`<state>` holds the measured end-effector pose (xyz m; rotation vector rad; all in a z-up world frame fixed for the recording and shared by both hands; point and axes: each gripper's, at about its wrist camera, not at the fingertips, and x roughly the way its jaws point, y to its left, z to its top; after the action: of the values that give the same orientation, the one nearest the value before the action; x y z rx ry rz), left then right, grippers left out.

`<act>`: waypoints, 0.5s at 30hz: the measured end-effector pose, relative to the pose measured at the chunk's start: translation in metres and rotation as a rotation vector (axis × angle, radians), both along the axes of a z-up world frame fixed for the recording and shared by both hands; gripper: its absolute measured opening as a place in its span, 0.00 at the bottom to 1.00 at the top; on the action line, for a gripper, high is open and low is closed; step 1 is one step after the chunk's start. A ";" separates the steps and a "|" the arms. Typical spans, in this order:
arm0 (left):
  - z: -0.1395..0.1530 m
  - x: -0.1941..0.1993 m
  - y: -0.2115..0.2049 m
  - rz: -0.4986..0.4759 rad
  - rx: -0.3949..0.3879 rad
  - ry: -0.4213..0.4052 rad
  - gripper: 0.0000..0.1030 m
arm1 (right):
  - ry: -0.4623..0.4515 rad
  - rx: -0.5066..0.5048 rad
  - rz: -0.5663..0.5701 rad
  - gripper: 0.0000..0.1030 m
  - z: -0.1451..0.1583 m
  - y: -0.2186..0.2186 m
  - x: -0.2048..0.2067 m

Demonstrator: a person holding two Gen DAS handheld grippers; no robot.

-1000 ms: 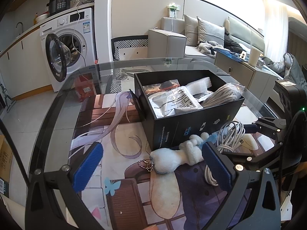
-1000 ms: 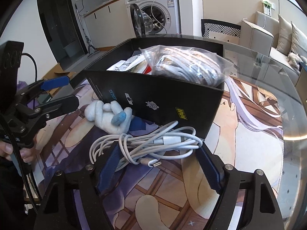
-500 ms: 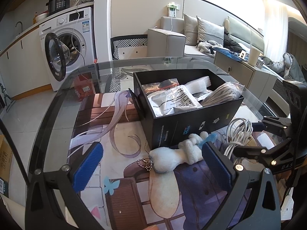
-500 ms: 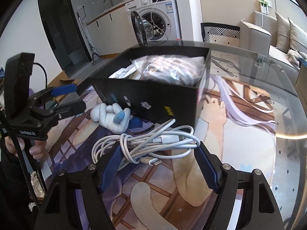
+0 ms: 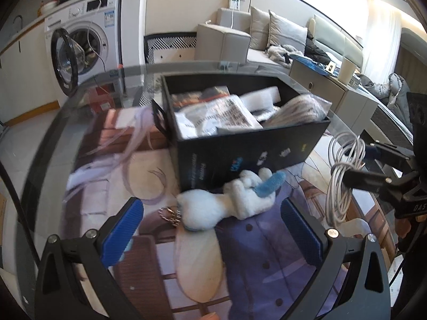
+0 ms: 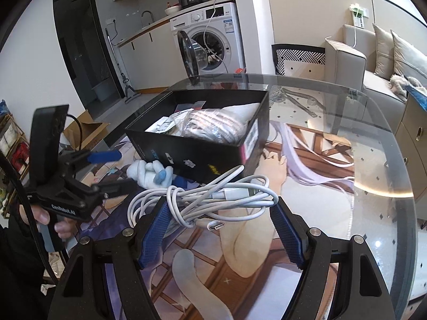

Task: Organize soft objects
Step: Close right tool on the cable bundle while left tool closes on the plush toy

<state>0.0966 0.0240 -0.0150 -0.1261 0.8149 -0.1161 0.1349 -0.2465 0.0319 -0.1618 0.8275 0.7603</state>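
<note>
A white plush toy (image 5: 226,200) with a blue tip lies on the printed mat against the front wall of a black box (image 5: 253,154); it also shows in the right wrist view (image 6: 149,173). My left gripper (image 5: 213,224) is open, its fingers either side of the toy and just short of it. My right gripper (image 6: 221,226) is shut on a coiled white cable (image 6: 208,197) and holds it lifted off the mat, right of the box. In the left wrist view the cable (image 5: 344,173) hangs from the right gripper (image 5: 365,165). The box (image 6: 202,154) holds bagged items.
A small metal keychain (image 5: 170,213) lies left of the plush. The glass table's round edge (image 6: 400,144) curves at the right. A washing machine (image 5: 82,40) with its door open stands behind, and a sofa (image 5: 280,34) at the back right.
My right gripper has lifted the cable off the mat and raised it beside the box. My left gripper has moved closer to the plush toy.
</note>
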 end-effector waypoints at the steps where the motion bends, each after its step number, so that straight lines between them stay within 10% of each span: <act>1: -0.001 0.001 -0.002 -0.001 -0.007 0.009 1.00 | 0.000 0.002 -0.003 0.74 0.001 -0.003 0.000; 15: -0.016 0.027 -0.034 0.044 0.046 0.096 1.00 | 0.000 0.035 -0.044 0.74 0.010 -0.028 0.008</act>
<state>0.1240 -0.0098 -0.0309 -0.1074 0.9093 -0.0498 0.1427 -0.2749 0.0423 -0.1127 0.8148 0.7333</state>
